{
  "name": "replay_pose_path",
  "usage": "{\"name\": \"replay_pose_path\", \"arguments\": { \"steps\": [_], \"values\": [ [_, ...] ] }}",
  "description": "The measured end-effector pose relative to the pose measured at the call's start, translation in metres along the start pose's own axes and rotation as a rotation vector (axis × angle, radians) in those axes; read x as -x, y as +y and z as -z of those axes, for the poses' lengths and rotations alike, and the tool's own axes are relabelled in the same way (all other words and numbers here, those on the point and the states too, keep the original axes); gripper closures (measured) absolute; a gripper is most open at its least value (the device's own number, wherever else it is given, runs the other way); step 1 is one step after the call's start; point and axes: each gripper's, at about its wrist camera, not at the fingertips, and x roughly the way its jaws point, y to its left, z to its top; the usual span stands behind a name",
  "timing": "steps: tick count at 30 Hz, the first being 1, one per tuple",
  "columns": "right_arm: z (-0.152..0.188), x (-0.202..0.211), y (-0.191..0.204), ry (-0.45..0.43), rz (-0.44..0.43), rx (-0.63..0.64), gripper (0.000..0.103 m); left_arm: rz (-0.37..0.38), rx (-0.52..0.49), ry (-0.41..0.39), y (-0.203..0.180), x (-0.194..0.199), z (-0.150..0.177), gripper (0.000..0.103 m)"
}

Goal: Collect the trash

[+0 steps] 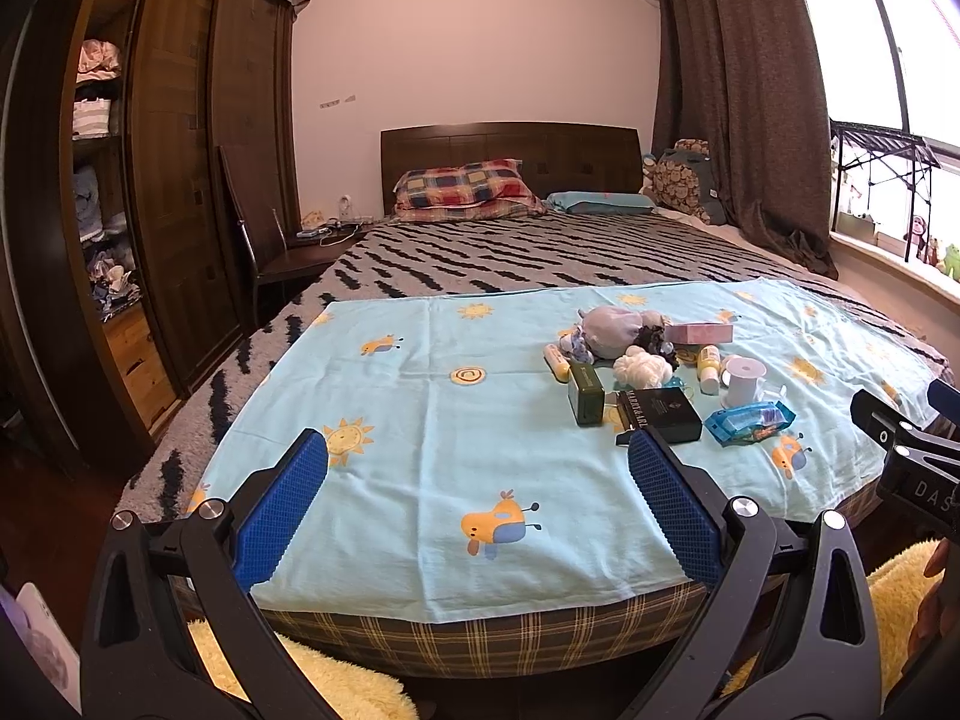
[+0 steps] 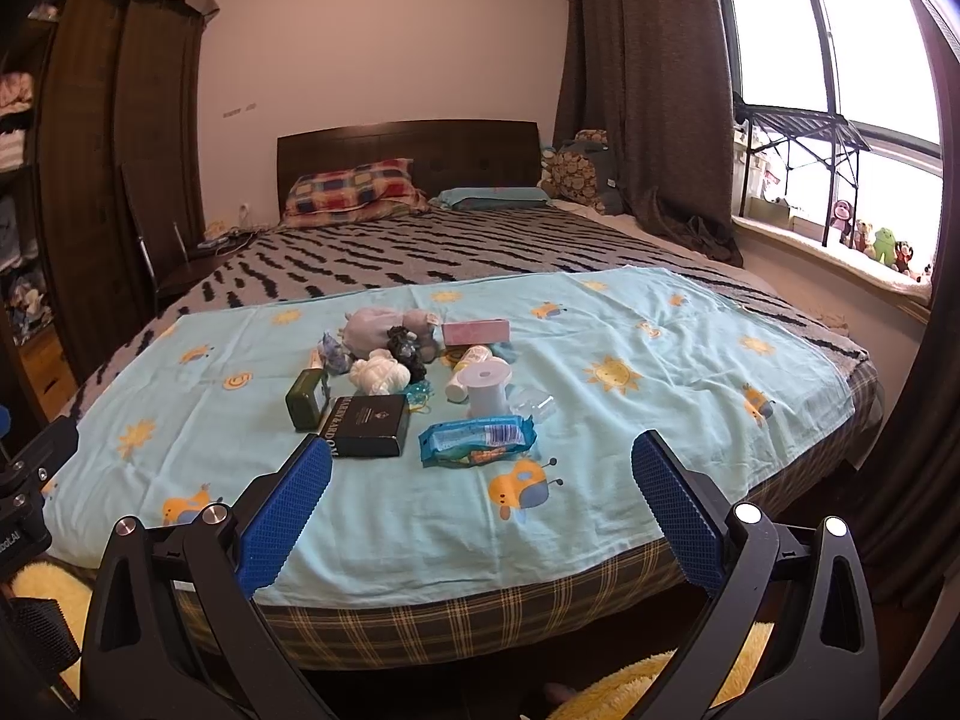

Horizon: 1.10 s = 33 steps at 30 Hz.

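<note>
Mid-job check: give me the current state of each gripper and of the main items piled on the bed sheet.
left gripper: open, empty, above the sheet
right gripper: open, empty
black box: closed, lying flat
blue wipes pack: lying flat, crumpled
green tin: closed, on edge
white spool: upright
pink box: closed, on its side

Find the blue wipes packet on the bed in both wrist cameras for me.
Left wrist view: the blue wipes packet lies right of centre, just right of the black box.
Right wrist view: the packet lies near centre, again right of the black box.
Shared landmark: the black box.
</note>
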Motion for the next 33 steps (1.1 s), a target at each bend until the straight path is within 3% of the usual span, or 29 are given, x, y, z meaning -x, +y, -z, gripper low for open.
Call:
{"name": "replay_pose_path", "arguments": {
  "steps": [33],
  "values": [
    [0.0006,0.0017,-0.0041,-0.006,0.008,-0.009,0.003,-0.005,-0.003,-0.004,-0.001,-0.0005,-0.004,0.008]
  ]
}}
